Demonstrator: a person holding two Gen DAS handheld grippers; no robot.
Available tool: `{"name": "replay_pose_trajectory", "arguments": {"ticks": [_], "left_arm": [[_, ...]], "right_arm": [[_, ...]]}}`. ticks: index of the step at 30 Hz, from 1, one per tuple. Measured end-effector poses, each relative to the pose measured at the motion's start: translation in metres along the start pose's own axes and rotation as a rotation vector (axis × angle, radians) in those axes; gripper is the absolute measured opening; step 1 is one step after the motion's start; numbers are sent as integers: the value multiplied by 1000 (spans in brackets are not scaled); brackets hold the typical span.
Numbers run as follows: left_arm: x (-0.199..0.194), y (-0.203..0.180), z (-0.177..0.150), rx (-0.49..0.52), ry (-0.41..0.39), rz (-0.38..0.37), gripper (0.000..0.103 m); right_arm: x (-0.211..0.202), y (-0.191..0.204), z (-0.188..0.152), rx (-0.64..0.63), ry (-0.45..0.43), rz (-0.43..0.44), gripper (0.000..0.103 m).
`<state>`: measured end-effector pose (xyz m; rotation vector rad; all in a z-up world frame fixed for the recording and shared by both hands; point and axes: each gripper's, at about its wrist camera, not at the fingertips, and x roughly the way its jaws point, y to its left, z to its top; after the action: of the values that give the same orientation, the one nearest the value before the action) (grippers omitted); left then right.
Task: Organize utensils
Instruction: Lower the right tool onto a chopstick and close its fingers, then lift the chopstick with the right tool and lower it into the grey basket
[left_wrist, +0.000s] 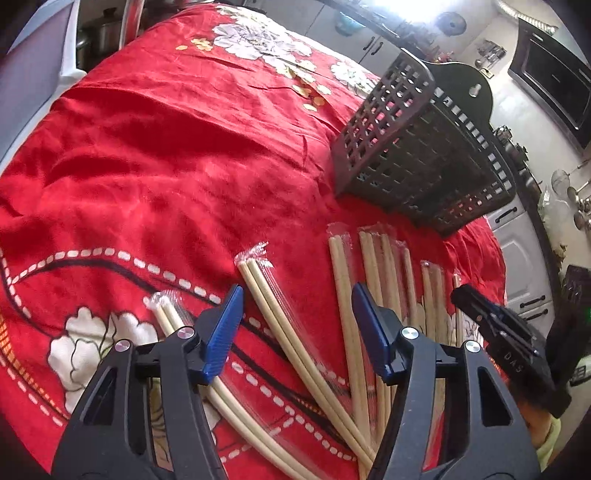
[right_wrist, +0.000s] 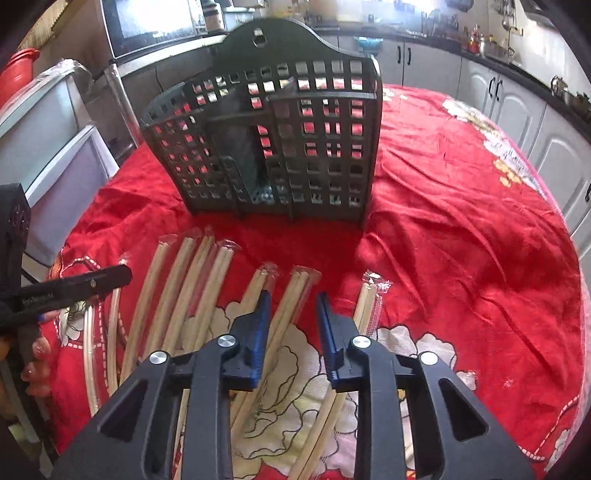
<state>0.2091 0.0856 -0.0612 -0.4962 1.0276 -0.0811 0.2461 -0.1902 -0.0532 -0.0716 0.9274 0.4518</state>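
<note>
Several pairs of wooden chopsticks in clear wrappers (left_wrist: 295, 332) lie fanned out on a red flowered cloth (left_wrist: 166, 166). A dark perforated utensil holder (left_wrist: 417, 147) stands behind them; it also shows in the right wrist view (right_wrist: 280, 144). My left gripper (left_wrist: 295, 328) is open above one wrapped pair, holding nothing. My right gripper (right_wrist: 293, 325) is open above another wrapped pair (right_wrist: 291, 306), holding nothing. The right gripper also shows at the right of the left wrist view (left_wrist: 495, 325), and the left gripper at the left edge of the right wrist view (right_wrist: 70, 288).
The red cloth (right_wrist: 461, 221) covers a round table. Grey kitchen cabinets (right_wrist: 517, 110) and a counter with utensils run behind it. A microwave (left_wrist: 554, 77) and a white appliance (right_wrist: 44, 129) stand at the sides.
</note>
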Motion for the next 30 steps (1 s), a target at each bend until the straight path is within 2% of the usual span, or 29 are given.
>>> {"name": "replay_pose_trajectory", "arguments": {"ticks": [8, 14, 16, 19, 20, 24, 30], "left_arm": [[9, -6, 12, 26, 30, 42, 52], [15, -13, 12, 83, 19, 95, 51], [16, -17, 10, 107, 7, 131, 46], [18, -18, 10, 129, -15, 186, 27], [19, -18, 10, 134, -20, 200, 22], [18, -18, 11, 155, -36, 215, 14], [7, -16, 13, 141, -61, 146, 11]], "right_arm": [[25, -12, 8, 54, 79, 50, 23], [40, -17, 18, 100, 98, 86, 23], [42, -18, 20, 110, 98, 94, 21], [41, -22, 20, 123, 87, 89, 11], [41, -24, 20, 140, 84, 104, 10], [30, -31, 21, 195, 51, 152, 8], [-2, -23, 23, 165, -48, 183, 7]]}}
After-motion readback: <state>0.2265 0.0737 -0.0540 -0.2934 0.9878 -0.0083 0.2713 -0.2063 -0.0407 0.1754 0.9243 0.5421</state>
